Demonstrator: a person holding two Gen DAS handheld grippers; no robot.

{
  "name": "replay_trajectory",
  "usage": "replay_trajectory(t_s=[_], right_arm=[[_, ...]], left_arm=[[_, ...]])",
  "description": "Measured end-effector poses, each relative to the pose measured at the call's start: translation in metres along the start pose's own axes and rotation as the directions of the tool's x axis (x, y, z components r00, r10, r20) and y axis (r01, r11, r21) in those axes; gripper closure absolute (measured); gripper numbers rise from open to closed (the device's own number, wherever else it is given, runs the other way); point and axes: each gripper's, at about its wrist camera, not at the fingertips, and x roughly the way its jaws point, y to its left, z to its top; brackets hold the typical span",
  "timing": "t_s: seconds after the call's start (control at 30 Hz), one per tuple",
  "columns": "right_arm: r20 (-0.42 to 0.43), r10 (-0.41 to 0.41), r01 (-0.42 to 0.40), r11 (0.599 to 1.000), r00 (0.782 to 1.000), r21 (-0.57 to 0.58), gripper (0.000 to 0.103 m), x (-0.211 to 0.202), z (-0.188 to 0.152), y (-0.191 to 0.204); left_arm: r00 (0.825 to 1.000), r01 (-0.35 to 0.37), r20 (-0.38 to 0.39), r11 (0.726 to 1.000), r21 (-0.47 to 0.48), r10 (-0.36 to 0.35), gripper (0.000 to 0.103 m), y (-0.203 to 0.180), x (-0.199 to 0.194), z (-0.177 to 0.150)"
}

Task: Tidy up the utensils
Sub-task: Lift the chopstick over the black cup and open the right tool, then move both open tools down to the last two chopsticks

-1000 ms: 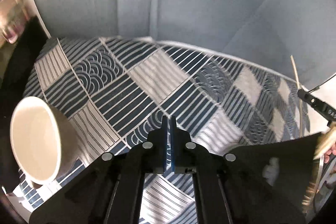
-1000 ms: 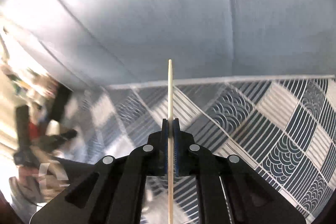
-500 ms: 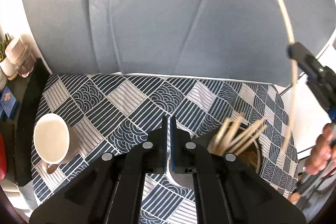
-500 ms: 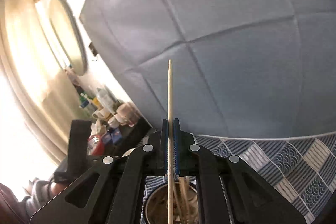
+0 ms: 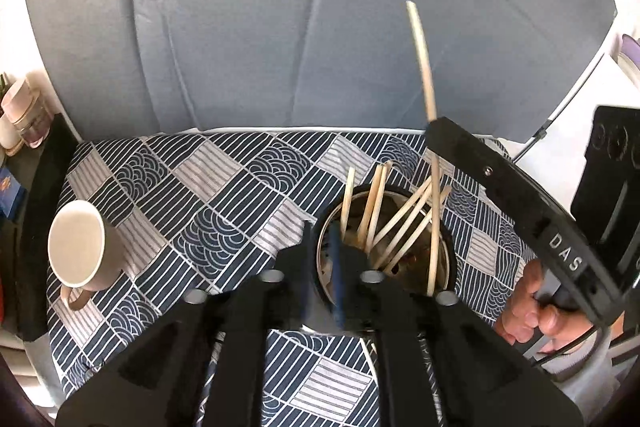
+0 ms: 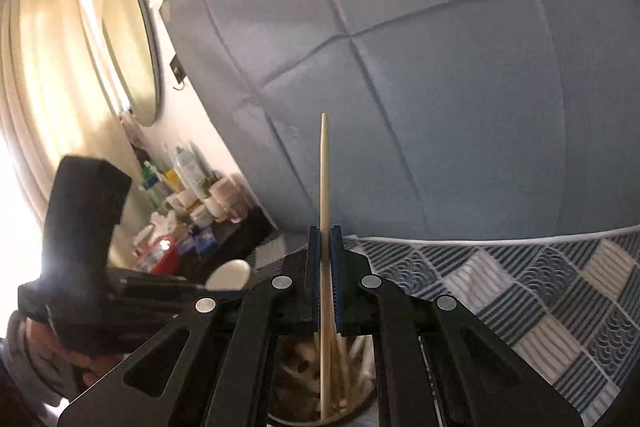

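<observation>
A metal holder [image 5: 449, 247] with several wooden chopsticks stands on the patterned tablecloth [image 5: 200, 207]. My left gripper [image 5: 320, 231] hovers just above the holder's near-left rim. Its jaws are opening and nothing is between them. My right gripper [image 5: 434, 127] comes in from the right and holds one chopstick [image 5: 420, 67] upright, with the lower end down inside the holder. In the right wrist view that chopstick [image 6: 324, 167] stands between the pads of my right gripper [image 6: 325, 231], whose jaws are starting to open. The holder [image 6: 294, 379] is directly below.
A white cup [image 5: 76, 243] stands on the cloth at the left, also seen as the cup [image 6: 228, 273]. A blue-grey padded panel [image 5: 320, 27] rises behind the table. A shelf of bottles and jars [image 6: 180, 187] lines the left wall. A person's hand [image 5: 532, 307] grips the right tool.
The left gripper has lifted back from the cloth and its jaws have parted. The right gripper has swung over the holder, and its chopstick now reaches down into it.
</observation>
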Motion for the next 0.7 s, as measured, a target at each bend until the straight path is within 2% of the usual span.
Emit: replay_trajectory(t_s=[0.17,0.23,0.27,0.33,0.4,0.5,0.6,0.7], right_arm=[[-0.012,-0.021,0.021,1.000,1.000,0.000,0.094,-0.009,-0.010,-0.002],[0.004,-0.033,0.033,0.999,0.999,0.007,0.091,-0.019,-0.011,-0.003],[0.013,-0.037,0.037,0.999,0.999,0.013,0.085,-0.024,-0.011,-0.004],[0.022,-0.066,0.066,0.998,0.998,0.023,0.053,-0.034,-0.011,-0.006],[0.031,-0.113,0.112,0.993,0.993,0.021,0.049,-0.045,-0.009,-0.008],[0.030,-0.163,0.161,0.986,0.986,0.039,0.030,-0.057,-0.008,-0.015],[-0.012,-0.201,0.202,0.977,0.979,0.065,0.020,-0.063,-0.012,-0.025],[-0.057,-0.242,0.245,0.967,0.969,0.070,0.018,-0.067,-0.022,-0.032]], left_arm=[[0.997,-0.062,0.037,0.998,0.002,0.062,0.044,-0.001,-0.012,-0.003],[0.995,-0.081,0.055,0.997,-0.002,0.081,0.037,0.001,-0.019,-0.004],[0.994,-0.092,0.062,0.996,-0.006,0.092,0.031,0.002,-0.023,-0.005],[0.990,-0.117,0.073,0.993,-0.014,0.118,0.021,0.004,-0.029,-0.007],[0.988,-0.132,0.081,0.991,-0.021,0.133,0.011,0.008,-0.033,-0.009],[0.984,-0.155,0.080,0.987,-0.033,0.157,0.006,0.014,-0.036,-0.015],[0.984,-0.161,0.065,0.985,-0.058,0.165,0.006,0.022,-0.035,-0.023],[0.988,-0.148,0.032,0.985,-0.089,0.152,0.006,0.029,-0.030,-0.034]])
